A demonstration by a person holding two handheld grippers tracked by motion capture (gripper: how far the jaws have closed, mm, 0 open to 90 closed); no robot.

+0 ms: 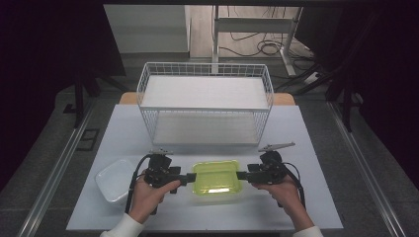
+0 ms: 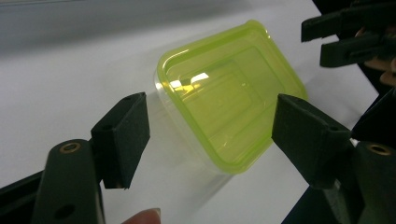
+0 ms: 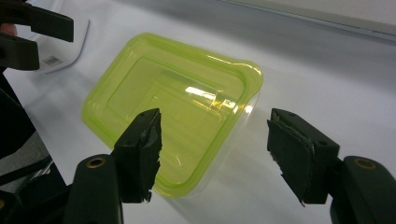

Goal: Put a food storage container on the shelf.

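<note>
— As both tools flank the green-lidded container (image 1: 216, 180) near the table's (image 1: 306, 148) front edge, what grips it well?

— Left gripper (image 1: 187, 178) and right gripper (image 1: 240, 175) each stand wide open, holding nothing. Judged best: close on opposite short sides together, below the lid rim, and lift level.

— Room to move?

— A white tray (image 1: 114, 179) sits just left; the wire rack (image 1: 205, 101) stands behind, well apart. The front edge is near.
</note>
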